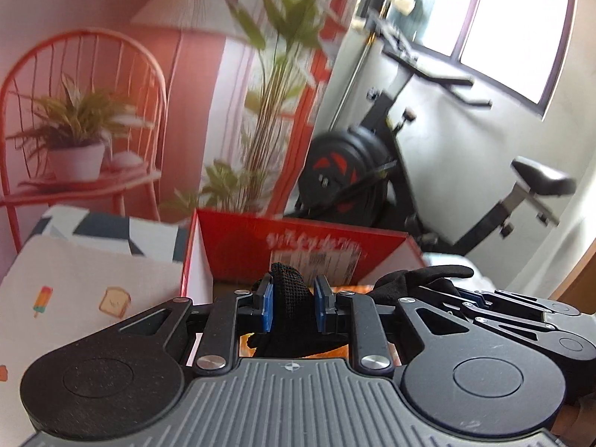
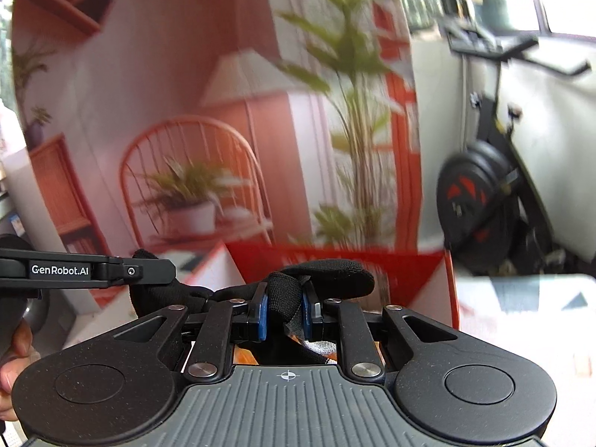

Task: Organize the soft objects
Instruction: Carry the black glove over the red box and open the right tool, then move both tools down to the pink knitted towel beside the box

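Note:
A black knitted glove (image 1: pixel 288 314) is pinched between the blue pads of my left gripper (image 1: pixel 292 292), which is shut on it. The same black fabric runs to the right, where my right gripper (image 1: pixel 478 296) also holds it. In the right wrist view, my right gripper (image 2: pixel 285 309) is shut on a fold of the glove (image 2: pixel 335 277), and my left gripper (image 2: pixel 156 272) reaches in from the left. Both grippers hold it above an open red box (image 1: pixel 238 246) (image 2: pixel 417 272). Something orange shows inside the box, below the glove.
A white cushion (image 1: pixel 74 290) printed with ice lollies and toast lies left of the box, with a dark-and-white patterned cushion (image 1: pixel 111 231) behind it. An exercise bike (image 1: pixel 372 171) stands at the right, in front of a printed backdrop (image 1: pixel 82 111). A hand (image 2: pixel 15 354) grips the left handle.

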